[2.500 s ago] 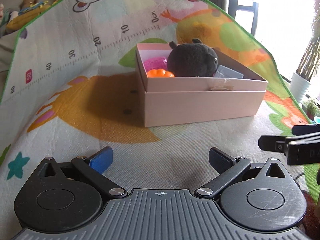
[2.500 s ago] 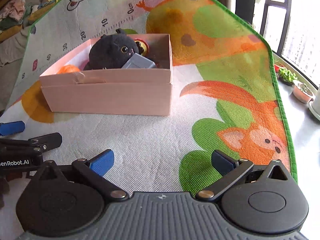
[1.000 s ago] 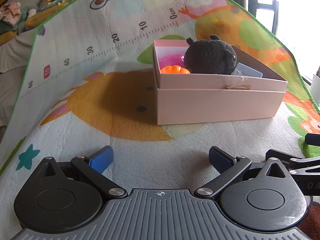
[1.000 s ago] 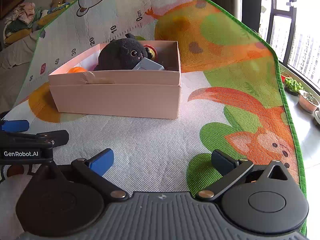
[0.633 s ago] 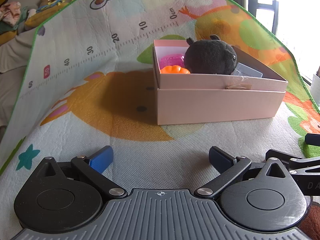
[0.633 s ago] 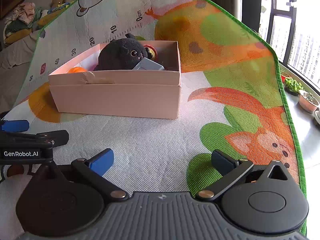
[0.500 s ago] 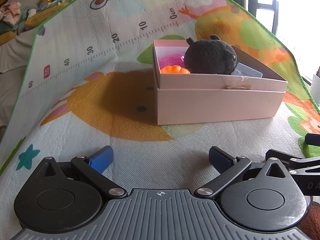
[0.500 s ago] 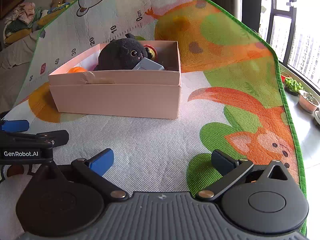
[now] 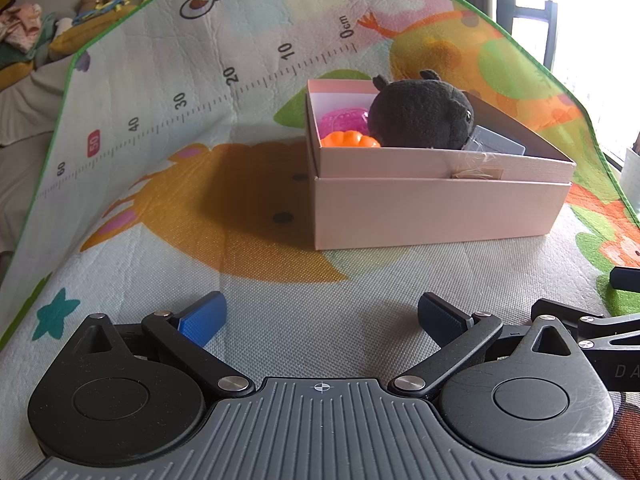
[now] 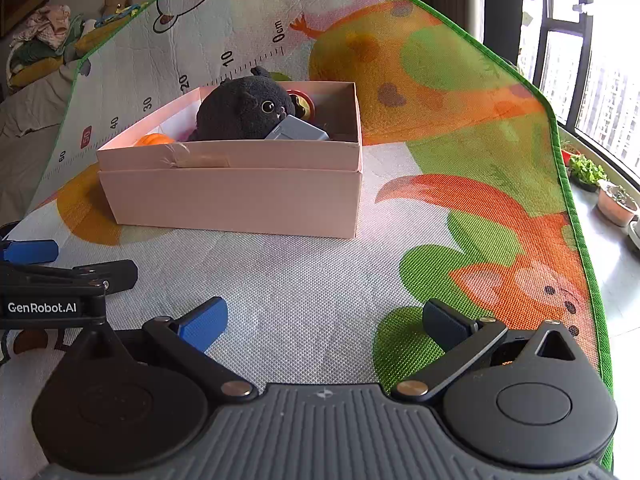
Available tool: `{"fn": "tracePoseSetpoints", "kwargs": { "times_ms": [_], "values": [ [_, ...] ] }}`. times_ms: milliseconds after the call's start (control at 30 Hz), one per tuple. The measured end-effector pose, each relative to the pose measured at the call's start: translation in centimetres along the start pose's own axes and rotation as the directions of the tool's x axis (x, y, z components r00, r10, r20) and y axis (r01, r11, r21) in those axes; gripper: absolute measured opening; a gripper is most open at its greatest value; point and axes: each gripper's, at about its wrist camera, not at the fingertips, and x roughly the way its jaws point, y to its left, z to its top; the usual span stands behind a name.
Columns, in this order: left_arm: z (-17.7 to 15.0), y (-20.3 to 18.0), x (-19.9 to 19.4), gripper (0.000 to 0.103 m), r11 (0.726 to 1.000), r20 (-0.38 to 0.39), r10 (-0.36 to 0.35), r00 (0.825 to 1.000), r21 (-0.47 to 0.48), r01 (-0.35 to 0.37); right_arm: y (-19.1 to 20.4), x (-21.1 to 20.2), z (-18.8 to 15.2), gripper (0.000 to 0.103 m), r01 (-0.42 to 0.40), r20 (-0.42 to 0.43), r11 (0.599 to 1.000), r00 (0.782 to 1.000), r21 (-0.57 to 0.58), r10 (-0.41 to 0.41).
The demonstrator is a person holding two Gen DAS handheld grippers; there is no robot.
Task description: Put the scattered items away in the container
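Observation:
A pale pink cardboard box (image 9: 436,212) (image 10: 236,200) stands on the play mat. Inside it lie a black plush cat (image 9: 420,114) (image 10: 244,110), an orange pumpkin toy (image 9: 350,139) (image 10: 154,139), a pink toy (image 9: 342,120), a grey flat piece (image 9: 494,142) (image 10: 296,130) and a red-and-yellow toy (image 10: 302,104). My left gripper (image 9: 320,314) is open and empty, low over the mat in front of the box. My right gripper (image 10: 324,322) is open and empty too, beside the left one (image 10: 68,276).
The colourful play mat (image 9: 200,184) (image 10: 460,152) with a ruler print rises behind the box. Plush toys and cloth pile up at the back left (image 10: 44,36). Potted plants (image 10: 586,170) and a window stand to the right. Bare mat lies between grippers and box.
Since 2.5 s ago both grippers drew back a little and the views shifted; over the last second nothing has moved.

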Motion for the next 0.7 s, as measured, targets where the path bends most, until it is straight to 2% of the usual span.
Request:
{"fn": "tracePoseSetpoints", "kwargs": {
  "times_ms": [700],
  "values": [
    [0.01, -0.02, 0.01, 0.103, 1.0, 0.0, 0.0, 1.0, 0.0, 0.0, 0.09, -0.13, 0.01, 0.103, 0.0, 0.0, 1.0, 1.0, 0.0, 0.0]
  ]
}}
